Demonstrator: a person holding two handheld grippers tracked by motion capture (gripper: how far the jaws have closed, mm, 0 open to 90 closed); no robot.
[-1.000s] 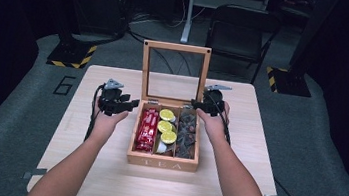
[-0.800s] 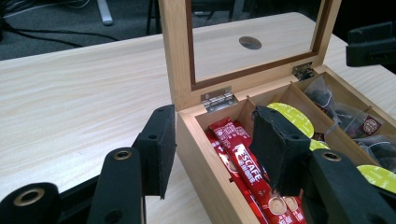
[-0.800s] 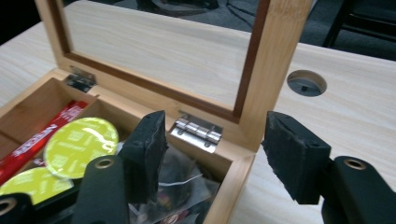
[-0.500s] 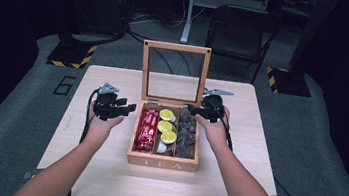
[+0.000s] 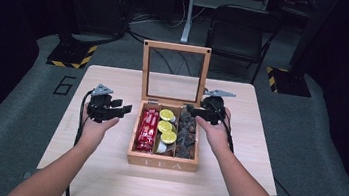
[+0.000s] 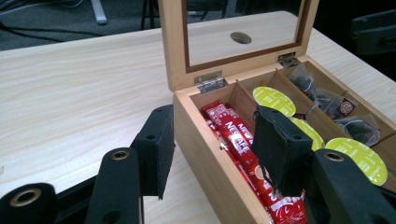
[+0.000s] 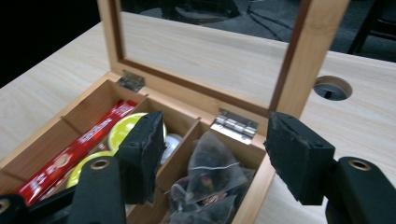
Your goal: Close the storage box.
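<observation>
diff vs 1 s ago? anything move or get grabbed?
Barely. The left gripper has drifted slightly toward the person and away from the tea box; its jaws are open, now straddling the box's left wall in the left gripper view. The right gripper has stayed at the box's right rear corner, open. Nothing grabbed or released. Lid upright, red sticks, yellow-lidded pods and dark sachets unmoved.

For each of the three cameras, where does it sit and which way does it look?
High view: above the person's side, looking forward and down on the table; both forearms, left tongs, right tongs.
Left gripper view: on the left tongs, facing the tea box from its left; own jaws open.
Right gripper view: on the right tongs, facing the lid; own jaws open.
Shared: the red sachets, yellow-green capsules.
</observation>
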